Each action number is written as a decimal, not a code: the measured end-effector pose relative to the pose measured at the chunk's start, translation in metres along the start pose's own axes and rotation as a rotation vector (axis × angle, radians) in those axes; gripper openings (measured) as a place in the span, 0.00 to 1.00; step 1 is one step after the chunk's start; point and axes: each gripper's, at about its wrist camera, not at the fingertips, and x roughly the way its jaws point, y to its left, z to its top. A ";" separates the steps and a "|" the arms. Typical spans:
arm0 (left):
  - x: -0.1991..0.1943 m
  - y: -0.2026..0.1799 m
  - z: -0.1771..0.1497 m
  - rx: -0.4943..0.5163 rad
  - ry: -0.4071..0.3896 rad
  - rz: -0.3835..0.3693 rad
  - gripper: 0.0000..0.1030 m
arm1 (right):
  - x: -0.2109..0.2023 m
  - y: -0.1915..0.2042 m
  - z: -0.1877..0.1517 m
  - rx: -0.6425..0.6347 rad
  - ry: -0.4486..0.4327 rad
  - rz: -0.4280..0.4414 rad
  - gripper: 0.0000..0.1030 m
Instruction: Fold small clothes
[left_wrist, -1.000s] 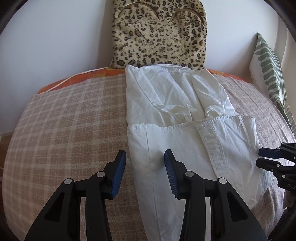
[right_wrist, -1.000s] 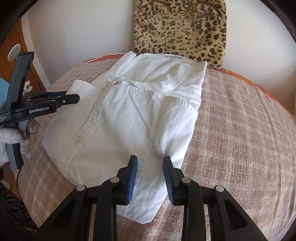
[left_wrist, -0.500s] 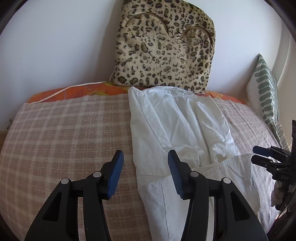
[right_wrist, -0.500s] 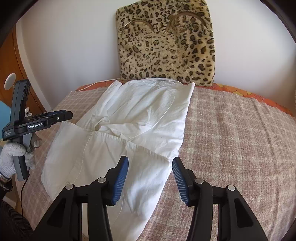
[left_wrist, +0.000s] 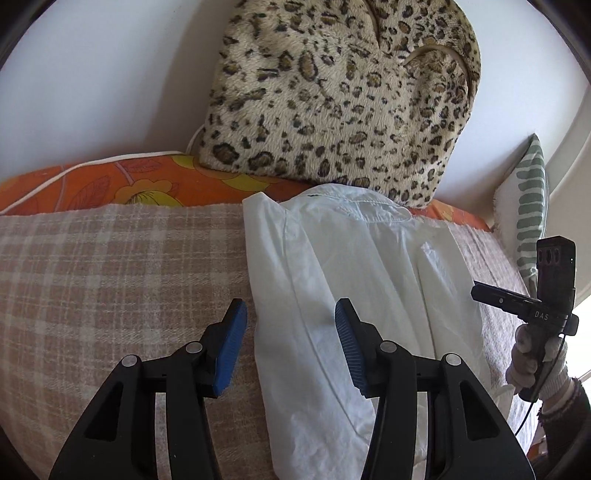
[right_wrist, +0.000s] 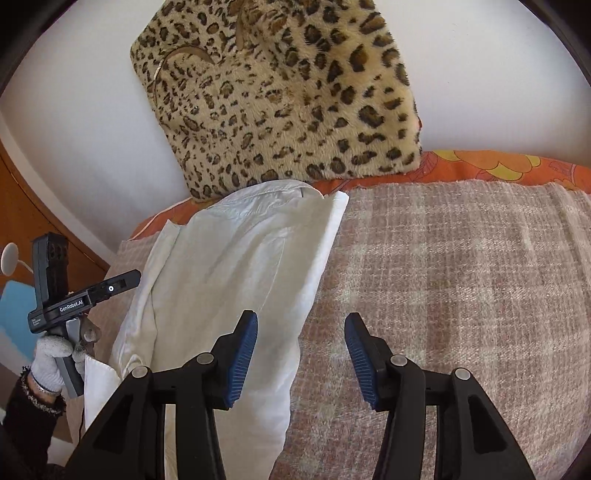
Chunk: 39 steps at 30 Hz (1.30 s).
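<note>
White shirt (left_wrist: 354, 280) lying long and narrow on checked bed cover (left_wrist: 110, 266), ahead of both claws. Left claw (left_wrist: 290, 345) and right claw (right_wrist: 301, 356) just widened, empty, each straddling one long edge. Soft, light, floppy; probably best pinched at far corners.

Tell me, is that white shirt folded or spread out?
Folded. The white shirt lies as a narrow strip on the checked blanket, its sides turned over the middle.

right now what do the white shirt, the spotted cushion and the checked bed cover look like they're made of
White shirt: thin woven cloth, probably cotton, matte; it creases sharply and shows stitched seams.
Spotted cushion: plush faux fur, likely synthetic; the short pile shows tufts and a soft sheen.
Checked bed cover: coarse woven blanket, maybe wool or a blend; its weave looks nubby.
</note>
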 end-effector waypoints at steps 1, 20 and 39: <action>0.007 0.003 0.005 -0.016 0.007 -0.005 0.47 | 0.006 -0.003 0.006 0.009 0.006 0.008 0.51; 0.050 0.004 0.054 -0.029 0.010 -0.064 0.06 | 0.056 0.002 0.071 -0.014 0.045 0.057 0.09; -0.077 -0.031 0.042 0.081 -0.175 -0.115 0.03 | -0.059 0.070 0.063 -0.222 -0.088 0.094 0.00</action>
